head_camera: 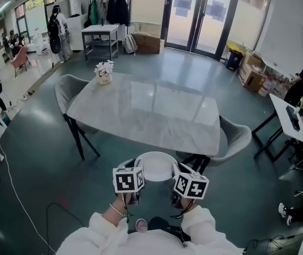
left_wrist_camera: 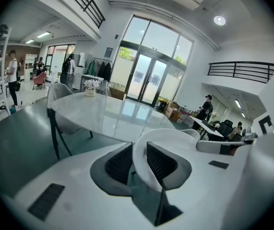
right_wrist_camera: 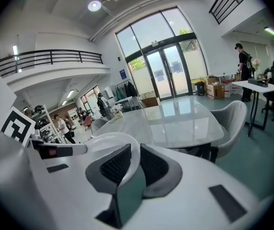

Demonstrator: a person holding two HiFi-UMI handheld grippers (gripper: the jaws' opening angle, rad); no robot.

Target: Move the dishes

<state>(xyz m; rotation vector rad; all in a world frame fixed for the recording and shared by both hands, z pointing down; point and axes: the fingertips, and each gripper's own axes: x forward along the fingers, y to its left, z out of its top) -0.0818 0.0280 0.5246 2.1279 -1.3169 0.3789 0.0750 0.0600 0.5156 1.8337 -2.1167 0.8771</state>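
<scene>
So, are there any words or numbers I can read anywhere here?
Nothing here can be read.
Marker cubes: only black-and-white square patterns, no letters.
Papers on the glass doors: too small to read.
Blue sign beside the doors: too small to read.
White dish: plain.

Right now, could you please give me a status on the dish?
Left hand-held gripper and right hand-held gripper shut on white dish rim. Dish in the air, short of table near edge. Flower pot at far corner.

White dish [head_camera: 157,167], pale grey marbled table [head_camera: 146,113]
</scene>
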